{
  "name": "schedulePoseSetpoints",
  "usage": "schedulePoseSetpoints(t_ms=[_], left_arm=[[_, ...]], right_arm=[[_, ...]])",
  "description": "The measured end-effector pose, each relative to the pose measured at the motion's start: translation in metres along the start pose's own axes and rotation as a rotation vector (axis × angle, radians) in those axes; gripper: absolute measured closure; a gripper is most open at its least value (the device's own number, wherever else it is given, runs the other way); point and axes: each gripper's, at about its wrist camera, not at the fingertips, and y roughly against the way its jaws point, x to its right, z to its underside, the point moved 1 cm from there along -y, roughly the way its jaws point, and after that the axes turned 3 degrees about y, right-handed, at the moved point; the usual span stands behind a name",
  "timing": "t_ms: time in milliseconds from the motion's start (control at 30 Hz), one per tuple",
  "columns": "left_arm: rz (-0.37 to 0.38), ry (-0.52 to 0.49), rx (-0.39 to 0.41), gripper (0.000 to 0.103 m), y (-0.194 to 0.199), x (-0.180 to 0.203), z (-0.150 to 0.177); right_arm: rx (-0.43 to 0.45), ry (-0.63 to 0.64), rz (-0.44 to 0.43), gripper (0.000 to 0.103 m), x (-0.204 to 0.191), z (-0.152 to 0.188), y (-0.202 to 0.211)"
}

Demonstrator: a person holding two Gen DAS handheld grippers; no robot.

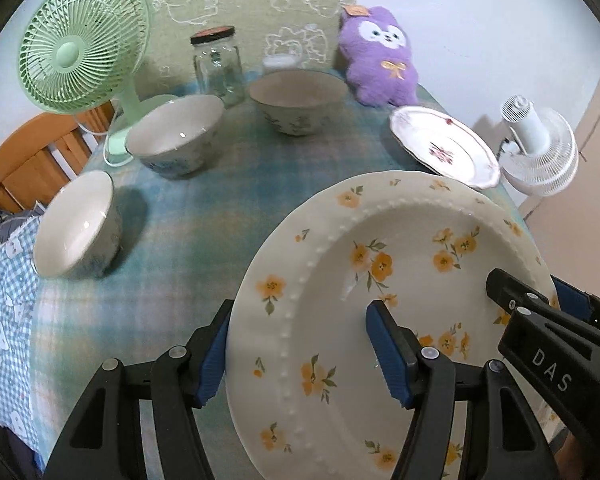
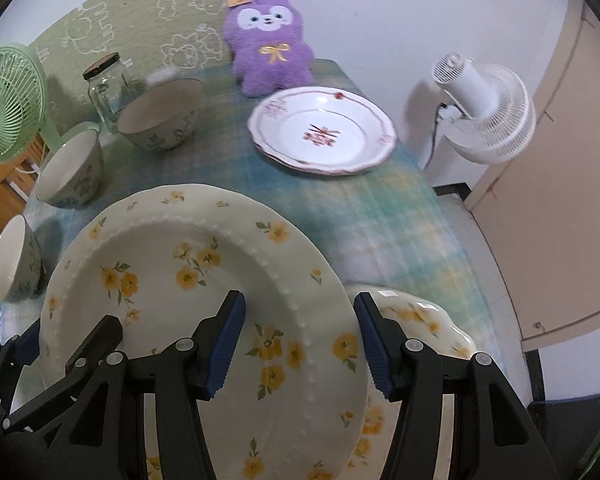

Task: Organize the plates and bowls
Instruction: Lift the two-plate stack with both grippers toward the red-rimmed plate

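We hold the yellow-flowered plate [image 1: 380, 300] between both tools, above the near part of the table [image 1: 228, 184], face up and tilted; a round plate, it has no long axis. The left gripper [image 1: 304, 344] grasps its left rim, one blue pad under the outer edge and the other on the inner face. The right gripper [image 2: 300, 344] grasps the opposite rim in the same way, one finger on the face and one outside the edge. Both tools point steeply downward, and the right one shows in the left view at the plate's far side. Below the held plate, near the table's right edge, lies a second yellow-flowered plate [image 2: 428, 320]; it seems to rest on the cloth, though the view there is poor. Further away the red-patterned plate [image 2: 324, 136] lies flat near the right edge, beside the white fan [image 2: 488, 112]. Three bowls [image 1: 176, 132] stand along the left side, near the green fan [image 1: 80, 40]. A glass jar [image 1: 218, 64] and a purple plush toy [image 1: 380, 56] stand at the back. The cloth in the middle, between bowls and plates, is free.
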Motion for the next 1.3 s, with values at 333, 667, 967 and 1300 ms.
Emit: schedulePoseSetpoints(t_ms=[333, 667, 967, 1300], left_arm=[[0.005, 0.013, -0.044, 0.037, -0.002, 0.046, 0.040], [0.008, 0.009, -0.062, 0.037, -0.011, 0.081, 0.063], [-0.025, 0.006, -0.051, 0.037, -0.013, 0.094, 0.070], [-0.055, 0.025, -0.042, 0.036, -0.016, 0.097, 0.073]], right_arm=[[-0.036, 0.040, 0.014, 0.043, 0.052, 0.038, -0.001], [-0.061, 0.036, 0.027, 0.043, 0.090, 0.061, -0.008], [-0.063, 0.037, 0.026, 0.043, 0.101, 0.072, -0.009], [-0.058, 0.058, 0.068, 0.043, 0.096, 0.071, -0.015]])
